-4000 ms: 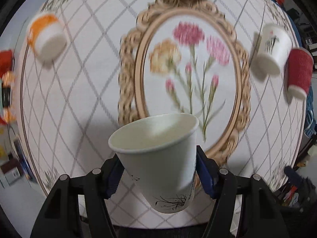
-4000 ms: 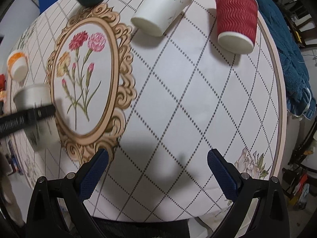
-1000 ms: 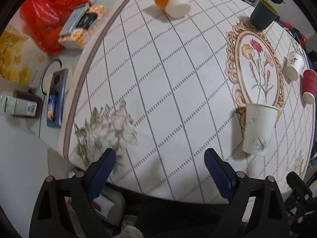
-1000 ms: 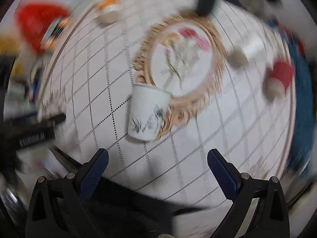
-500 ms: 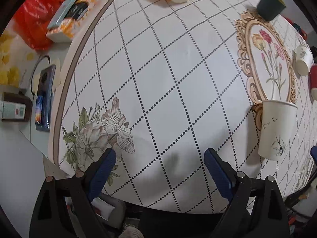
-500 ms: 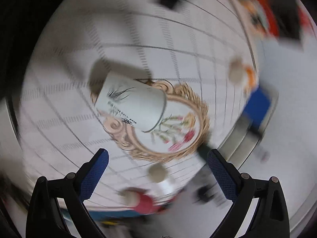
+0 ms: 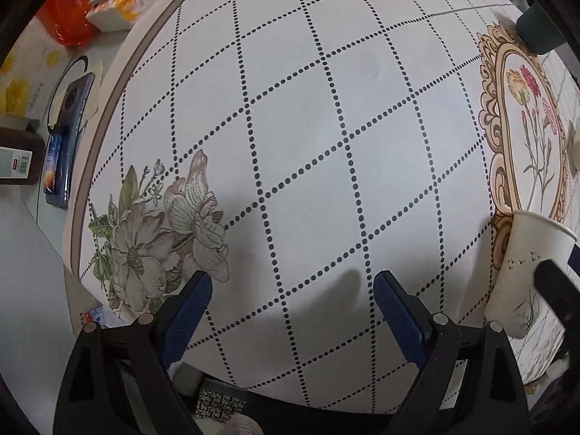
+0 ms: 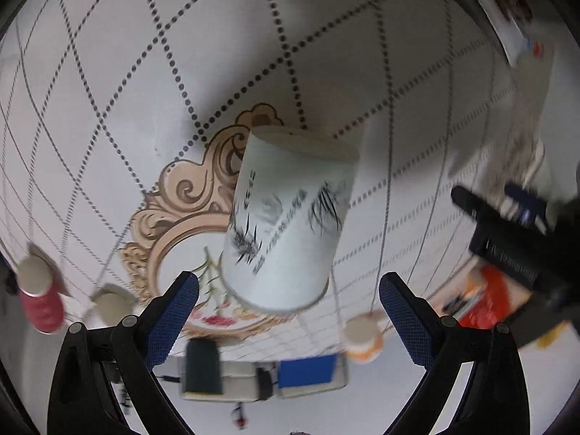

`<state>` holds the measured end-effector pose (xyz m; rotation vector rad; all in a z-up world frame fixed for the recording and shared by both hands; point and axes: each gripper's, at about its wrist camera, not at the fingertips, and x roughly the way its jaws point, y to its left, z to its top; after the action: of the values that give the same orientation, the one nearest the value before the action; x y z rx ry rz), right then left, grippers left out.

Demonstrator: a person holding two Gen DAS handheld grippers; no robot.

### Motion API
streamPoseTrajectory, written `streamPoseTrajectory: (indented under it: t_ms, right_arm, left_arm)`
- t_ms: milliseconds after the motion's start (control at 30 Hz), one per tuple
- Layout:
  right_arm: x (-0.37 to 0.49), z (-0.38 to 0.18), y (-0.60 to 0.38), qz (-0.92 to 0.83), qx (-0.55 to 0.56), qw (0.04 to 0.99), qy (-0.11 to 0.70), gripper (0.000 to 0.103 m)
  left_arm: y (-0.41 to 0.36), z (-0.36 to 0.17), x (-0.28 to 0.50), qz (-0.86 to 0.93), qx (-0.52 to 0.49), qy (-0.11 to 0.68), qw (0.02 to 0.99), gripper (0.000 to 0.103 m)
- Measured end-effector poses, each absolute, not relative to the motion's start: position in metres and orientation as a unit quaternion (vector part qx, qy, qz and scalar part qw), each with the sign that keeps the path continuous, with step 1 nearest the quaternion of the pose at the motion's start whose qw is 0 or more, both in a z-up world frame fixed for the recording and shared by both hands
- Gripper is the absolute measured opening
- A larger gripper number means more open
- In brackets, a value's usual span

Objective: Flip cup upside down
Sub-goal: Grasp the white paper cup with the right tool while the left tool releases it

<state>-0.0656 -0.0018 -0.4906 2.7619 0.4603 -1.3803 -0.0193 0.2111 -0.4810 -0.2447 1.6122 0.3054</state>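
Observation:
A white paper cup point(image 7: 522, 272) with an ink grass print stands upright, mouth up, on the tablecloth at the near end of the gold oval frame. My left gripper point(image 7: 291, 308) is open and empty, well to the cup's left near the table edge. My right gripper point(image 8: 288, 308) is open, turned so its view is upside down. The cup point(image 8: 290, 217) sits in front of the open fingers, between and beyond them, not touched. One right finger point(image 7: 558, 290) shows beside the cup in the left wrist view.
A dark green cup point(image 7: 540, 32), a red ribbed cup point(image 8: 40, 297), a white cup point(image 8: 110, 306) and an orange-and-white cup point(image 8: 362, 333) stand further out on the round table point(image 7: 94, 166). A phone point(image 7: 61, 152), a box and a red bag lie off the left edge.
My right gripper has rolled over, so its view is now inverted, and has closed in on the cup. My left gripper, which let go of the cup earlier, has drifted lower and left.

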Motion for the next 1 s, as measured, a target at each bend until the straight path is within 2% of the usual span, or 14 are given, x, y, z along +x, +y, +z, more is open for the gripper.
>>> streamPoseTrajectory:
  t_ms: [133, 233, 333, 400, 533, 733, 1000]
  right_arm:
    - [-0.055, -0.5, 0.002, -0.458, 0.874, 0.022, 0.159, 0.1]
    - [-0.054, -0.505, 0.0, -0.465, 0.869, 0.025, 0.167, 0.094]
    - [-0.051, -0.511, -0.001, -0.474, 0.865, 0.026, 0.163, 0.086]
    - [-0.051, -0.515, -0.002, -0.476, 0.865, 0.02, 0.158, 0.073]
    - [-0.05, -0.517, 0.004, -0.483, 0.864, -0.013, 0.14, 0.07]
    - [-0.035, -0.516, 0.033, -0.476, 0.873, -0.079, 0.068, 0.069]
    - [-0.001, -0.505, 0.096, -0.464, 0.85, -0.212, -0.135, 0.069]
  left_arm:
    - [0.212, -0.486, -0.014, 0.141, -0.113, 0.718, 0.672, 0.092]
    - [0.215, -0.487, -0.01, 0.144, -0.113, 0.719, 0.671, 0.092]
    - [0.218, -0.488, -0.006, 0.145, -0.113, 0.72, 0.669, 0.092]
    - [0.216, -0.489, 0.004, 0.145, -0.111, 0.72, 0.67, 0.092]
    - [0.212, -0.489, 0.014, 0.143, -0.106, 0.72, 0.671, 0.092]
    - [0.195, -0.483, 0.034, 0.14, -0.094, 0.719, 0.674, 0.092]
    - [0.185, -0.472, 0.052, 0.137, -0.075, 0.716, 0.68, 0.091]
